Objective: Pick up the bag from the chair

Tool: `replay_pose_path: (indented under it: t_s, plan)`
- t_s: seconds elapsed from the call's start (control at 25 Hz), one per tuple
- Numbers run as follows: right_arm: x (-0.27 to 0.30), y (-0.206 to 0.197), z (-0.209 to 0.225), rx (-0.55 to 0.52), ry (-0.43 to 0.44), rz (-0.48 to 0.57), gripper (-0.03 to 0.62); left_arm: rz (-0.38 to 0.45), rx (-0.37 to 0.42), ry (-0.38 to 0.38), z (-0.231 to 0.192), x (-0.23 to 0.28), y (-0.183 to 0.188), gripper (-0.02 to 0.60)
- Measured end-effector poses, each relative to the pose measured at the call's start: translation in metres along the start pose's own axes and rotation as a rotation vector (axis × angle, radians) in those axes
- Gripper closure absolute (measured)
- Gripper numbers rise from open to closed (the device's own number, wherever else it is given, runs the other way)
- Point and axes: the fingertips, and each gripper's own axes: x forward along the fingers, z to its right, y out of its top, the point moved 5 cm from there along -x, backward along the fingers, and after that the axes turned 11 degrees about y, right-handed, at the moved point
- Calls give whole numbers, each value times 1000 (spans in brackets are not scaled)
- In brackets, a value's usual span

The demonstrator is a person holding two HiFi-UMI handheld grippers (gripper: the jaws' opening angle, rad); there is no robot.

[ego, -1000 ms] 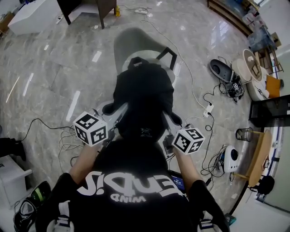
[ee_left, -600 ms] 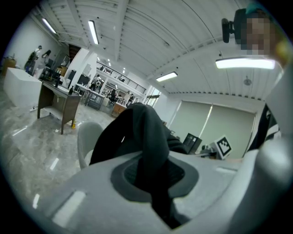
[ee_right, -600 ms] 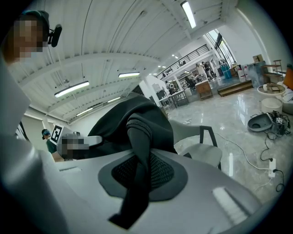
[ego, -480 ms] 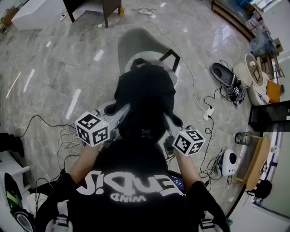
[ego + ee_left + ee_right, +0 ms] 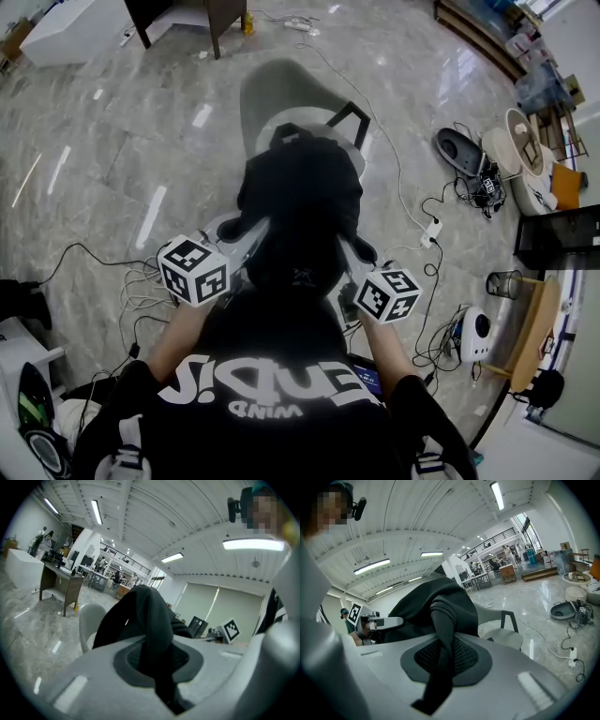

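**Bag gripped by both straps, lift nearly done**

Pinching one black strap [image 5: 154,620] in the left tool [image 5: 157,667], jaws closed onto the webbing across the ribbed pad. Pinching the other strap [image 5: 443,625] in the right tool [image 5: 440,667] in the same way. Holding the black bag [image 5: 302,197] between the two tools, close to the body, in front of and partly over the grey chair [image 5: 281,94]. Hanging by its straps, by the look of it, with the pale seat [image 5: 508,639] visible beyond it in the right gripper view. Cannot tell for sure whether the bottom touches that seat.

Judged done: the reach, the grasp on both sides, most of the lift. Judged left: raising a little more and drawing back until plainly clear of the chair, without letting either strap slip.
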Motion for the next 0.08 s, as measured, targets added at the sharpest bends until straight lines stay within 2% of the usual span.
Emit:
replay_pose_path:
  t_s: [0.08]
  plan:
    - [-1, 2, 0, 0, 1, -2, 553, -2, 3, 4, 1, 1, 2, 549]
